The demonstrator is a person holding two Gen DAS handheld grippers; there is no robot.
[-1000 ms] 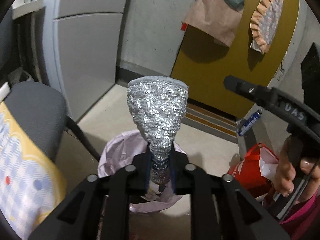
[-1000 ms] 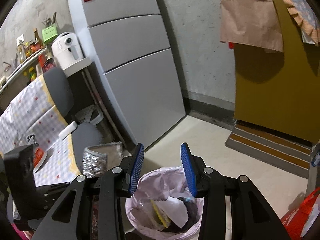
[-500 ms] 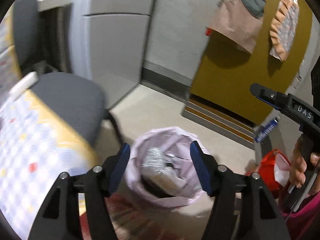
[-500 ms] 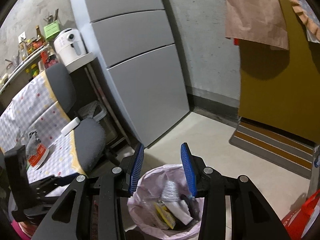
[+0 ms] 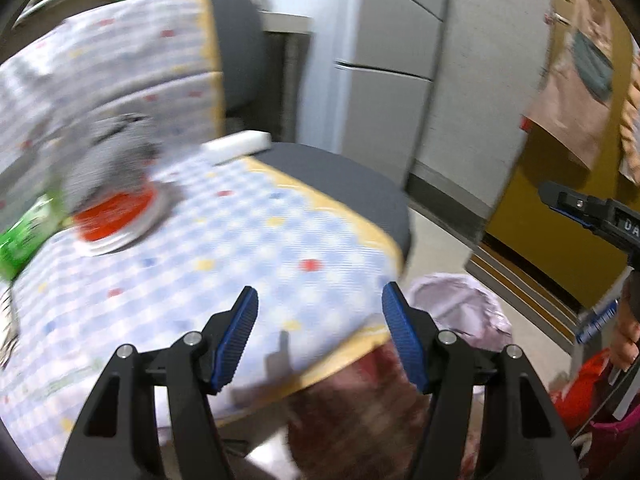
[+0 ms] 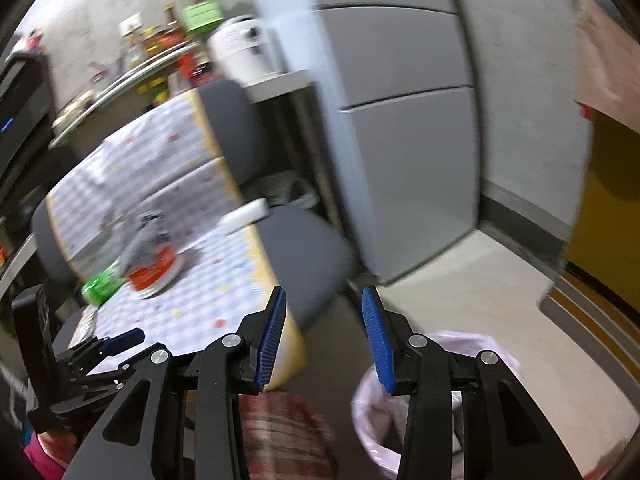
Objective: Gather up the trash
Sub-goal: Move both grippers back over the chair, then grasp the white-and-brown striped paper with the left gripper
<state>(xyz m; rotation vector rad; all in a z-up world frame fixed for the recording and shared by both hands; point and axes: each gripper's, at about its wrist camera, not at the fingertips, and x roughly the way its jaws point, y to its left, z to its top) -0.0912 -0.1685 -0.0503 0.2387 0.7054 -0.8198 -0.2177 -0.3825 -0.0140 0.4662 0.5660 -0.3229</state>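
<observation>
Grey chair [image 5: 332, 176] draped with checked cloth [image 5: 240, 248], grey refrigerator [image 6: 400, 120], striped doormat [image 6: 592, 320]

Bare checkered cloth [image 5: 256, 264] lies ahead of the spread-fingered left gripper [image 5: 320, 340]; a red-lidded container [image 5: 116, 216], green packet [image 5: 24, 236] and chair back [image 5: 236, 48] obstruct farther left. Open floor [image 6: 480, 280] lies beyond the bin [image 6: 496, 344].
</observation>
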